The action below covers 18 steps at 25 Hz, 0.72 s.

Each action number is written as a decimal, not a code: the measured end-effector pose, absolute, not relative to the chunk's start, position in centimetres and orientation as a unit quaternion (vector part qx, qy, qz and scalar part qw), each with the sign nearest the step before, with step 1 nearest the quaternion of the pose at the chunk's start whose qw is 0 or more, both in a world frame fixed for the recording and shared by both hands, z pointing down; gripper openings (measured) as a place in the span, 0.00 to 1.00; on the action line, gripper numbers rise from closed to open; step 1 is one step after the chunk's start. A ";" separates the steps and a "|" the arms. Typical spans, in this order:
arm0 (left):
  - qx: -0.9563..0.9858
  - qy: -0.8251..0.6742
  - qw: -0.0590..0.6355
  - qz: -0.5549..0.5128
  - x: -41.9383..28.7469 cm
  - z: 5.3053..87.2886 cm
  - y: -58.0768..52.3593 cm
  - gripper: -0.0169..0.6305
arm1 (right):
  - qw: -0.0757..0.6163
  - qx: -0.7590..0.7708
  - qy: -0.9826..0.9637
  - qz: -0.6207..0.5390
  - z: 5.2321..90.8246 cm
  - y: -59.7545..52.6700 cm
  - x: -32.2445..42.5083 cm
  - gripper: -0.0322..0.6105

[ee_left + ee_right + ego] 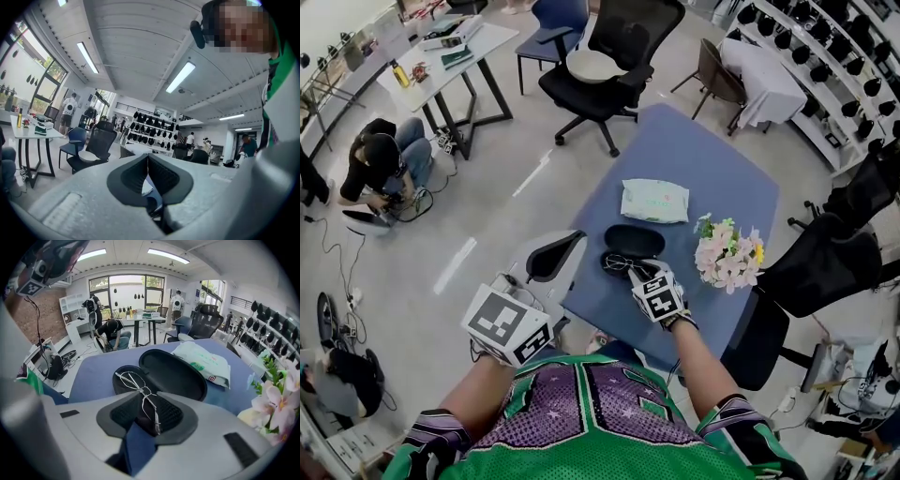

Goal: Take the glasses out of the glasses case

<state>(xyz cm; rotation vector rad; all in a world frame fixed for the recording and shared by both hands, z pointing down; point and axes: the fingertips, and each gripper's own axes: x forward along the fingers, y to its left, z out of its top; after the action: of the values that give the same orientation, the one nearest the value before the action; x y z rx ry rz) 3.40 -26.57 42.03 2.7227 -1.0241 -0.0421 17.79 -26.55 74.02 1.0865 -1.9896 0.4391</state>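
A black glasses case [633,244] lies open on the blue table [712,155], its lid [176,371] tipped back. Thin wire-framed glasses [136,383] stick up out of the case's lower half [123,380], one end between the pads of my right gripper [149,411]. That gripper [636,270] is shut on the glasses at the near side of the case. My left gripper [553,255] hangs off the table's left edge, away from the case. In its own view the left gripper [148,174] has its jaws together with nothing between them.
A white and green tissue packet [654,200] lies just beyond the case. A bunch of pale flowers [728,253] stands to the right. A black office chair [609,66] is past the table's far end. A person [380,159] crouches on the floor at left.
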 end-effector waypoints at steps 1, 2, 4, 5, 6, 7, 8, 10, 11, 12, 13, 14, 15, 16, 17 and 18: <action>0.929 -0.350 0.116 -0.014 3.4 42.1 -26.5 0.05 | 0.408 0.428 -0.788 0.175 74.3 -26.5 17.8 0.22; 0.929 -0.351 0.116 -0.014 3.3 42.1 -26.5 0.05 | 0.413 0.425 -0.786 0.177 74.5 -26.4 17.7 0.22; 0.927 -0.356 0.117 -0.014 3.2 42.2 -26.4 0.05 | 0.421 0.420 -0.783 0.181 74.8 -26.2 17.7 0.22; 0.927 -0.358 0.115 -0.014 3.1 42.2 -26.5 0.05 | 0.423 0.420 -0.783 0.180 75.0 -26.3 17.7 0.21; 0.926 -0.359 0.112 -0.012 3.1 42.2 -26.5 0.05 | 0.423 0.420 -0.783 0.178 75.1 -26.5 17.8 0.20; 0.926 -0.360 0.108 -0.011 3.1 42.1 -26.5 0.05 | 0.424 0.420 -0.782 0.178 75.1 -26.6 17.8 0.20; 0.927 -0.361 0.105 -0.009 3.1 42.1 -26.4 0.05 | 0.426 0.419 -0.781 0.180 75.2 -26.7 17.9 0.20; 0.927 -0.361 0.104 -0.009 3.2 42.0 -26.4 0.05 | 0.435 0.413 -0.778 0.185 75.5 -26.5 17.9 0.20; 0.926 -0.362 0.105 -0.009 3.1 42.0 -26.3 0.05 | 0.441 0.408 -0.778 0.186 75.6 -26.4 17.8 0.20; 0.926 -0.362 0.107 -0.010 3.1 42.0 -26.3 0.05 | 0.447 0.401 -0.777 0.187 75.7 -26.3 17.7 0.19; 0.926 -0.363 0.108 -0.010 3.1 42.1 -26.3 0.05 | 0.455 0.395 -0.776 0.188 75.8 -26.3 17.6 0.19; 0.925 -0.364 0.108 -0.011 3.0 42.1 -26.4 0.05 | 0.462 0.389 -0.774 0.189 75.8 -26.2 17.5 0.19; 0.925 -0.365 0.107 -0.011 3.0 42.2 -26.4 0.05 | 0.468 0.385 -0.773 0.189 75.9 -26.3 17.5 0.19; 0.925 -0.366 0.105 -0.010 3.0 42.2 -26.5 0.05 | 0.471 0.382 -0.772 0.190 75.9 -26.4 17.5 0.19; 0.925 -0.366 0.104 -0.009 3.0 42.2 -26.5 0.05 | 0.471 0.382 -0.772 0.192 76.0 -26.5 17.6 0.19; 0.925 -0.367 0.103 -0.009 2.9 42.2 -26.5 0.05 | 0.469 0.382 -0.773 0.195 76.0 -26.5 17.6 0.19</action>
<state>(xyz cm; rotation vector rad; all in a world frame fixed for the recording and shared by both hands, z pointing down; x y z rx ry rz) 2.91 -26.53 42.20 2.7276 -1.0820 -0.0271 17.56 -26.51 76.02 0.9358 -1.8942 0.4780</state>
